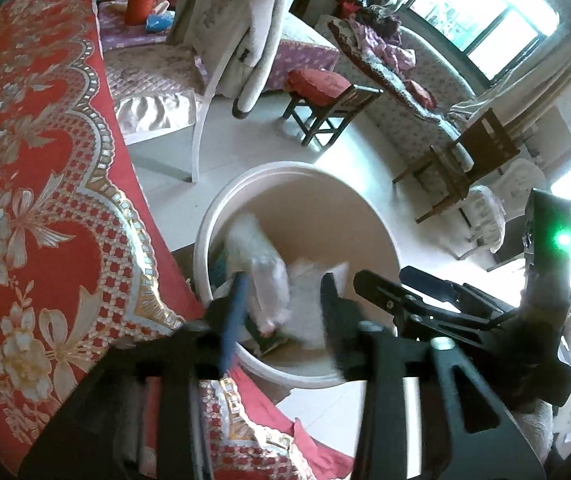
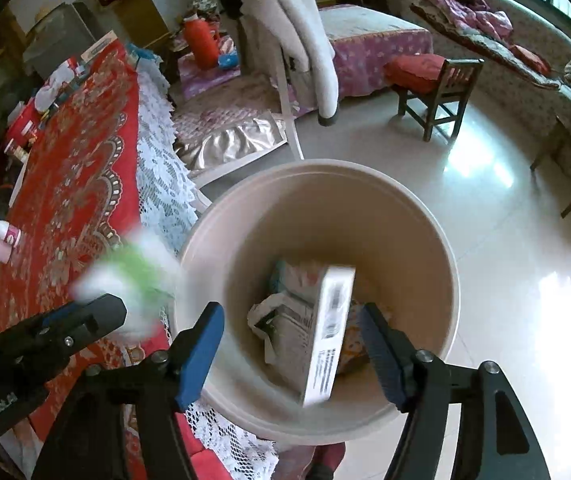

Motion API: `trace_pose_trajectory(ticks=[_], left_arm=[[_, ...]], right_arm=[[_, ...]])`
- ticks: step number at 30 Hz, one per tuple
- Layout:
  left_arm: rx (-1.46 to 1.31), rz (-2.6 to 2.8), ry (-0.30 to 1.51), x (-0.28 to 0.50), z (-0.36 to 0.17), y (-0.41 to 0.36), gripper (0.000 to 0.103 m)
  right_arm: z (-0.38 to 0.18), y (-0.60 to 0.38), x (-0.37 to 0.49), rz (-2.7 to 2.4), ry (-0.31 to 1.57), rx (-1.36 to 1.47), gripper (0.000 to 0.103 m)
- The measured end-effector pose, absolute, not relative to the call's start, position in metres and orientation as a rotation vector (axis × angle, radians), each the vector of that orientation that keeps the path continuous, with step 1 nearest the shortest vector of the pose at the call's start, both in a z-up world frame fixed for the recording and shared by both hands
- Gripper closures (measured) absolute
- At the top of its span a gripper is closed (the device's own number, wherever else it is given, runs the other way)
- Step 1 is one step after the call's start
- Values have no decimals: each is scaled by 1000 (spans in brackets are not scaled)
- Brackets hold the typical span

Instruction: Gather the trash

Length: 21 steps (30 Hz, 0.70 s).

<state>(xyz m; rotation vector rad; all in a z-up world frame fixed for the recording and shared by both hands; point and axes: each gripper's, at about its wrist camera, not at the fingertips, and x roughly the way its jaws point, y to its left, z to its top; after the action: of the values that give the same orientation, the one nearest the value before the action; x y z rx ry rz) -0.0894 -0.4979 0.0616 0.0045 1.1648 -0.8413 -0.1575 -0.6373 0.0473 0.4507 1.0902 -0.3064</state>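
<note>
A round beige trash bin [image 2: 437,240] stands on the floor beside a table with a red patterned cloth [image 2: 73,168]. My right gripper [image 2: 291,344] is open above the bin. A white box [image 2: 327,332] is between its fingers, blurred, apart from both pads, over wrappers in the bin. My left gripper [image 1: 281,304] holds blurred white plastic trash [image 1: 277,284] over the bin [image 1: 365,216]; its jaws stand partly apart and contact is unclear. In the right wrist view the left gripper [image 2: 85,316] shows with a blurred white and green wad [image 2: 133,276].
A pink bottle [image 2: 1,238] and several small items [image 2: 45,92] lie on the table. A lace cloth [image 2: 157,160] hangs at its edge. A white chair [image 2: 297,40], a wooden stool with red cushion [image 2: 429,76] and a bed [image 2: 373,36] stand beyond the bin.
</note>
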Motion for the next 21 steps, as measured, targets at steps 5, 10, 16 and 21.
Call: trace_pose_trajectory(ticks=[5,10,16,21], left_arm=[[29,-824,1124,-94,68,-492,56],[73,-787,1035,-105,85,-483,56],[125,-725,926,-120,112,-469,56],[156,-704,830,-133,137,-456,56]], right_arm=[[53,-637,-165,-318,1070,462,35],[70,-631,-175,-331,1018,452,35],[106,-618,-194,-381,909,422,35],[135,-603,-208,-414,832,369,35]])
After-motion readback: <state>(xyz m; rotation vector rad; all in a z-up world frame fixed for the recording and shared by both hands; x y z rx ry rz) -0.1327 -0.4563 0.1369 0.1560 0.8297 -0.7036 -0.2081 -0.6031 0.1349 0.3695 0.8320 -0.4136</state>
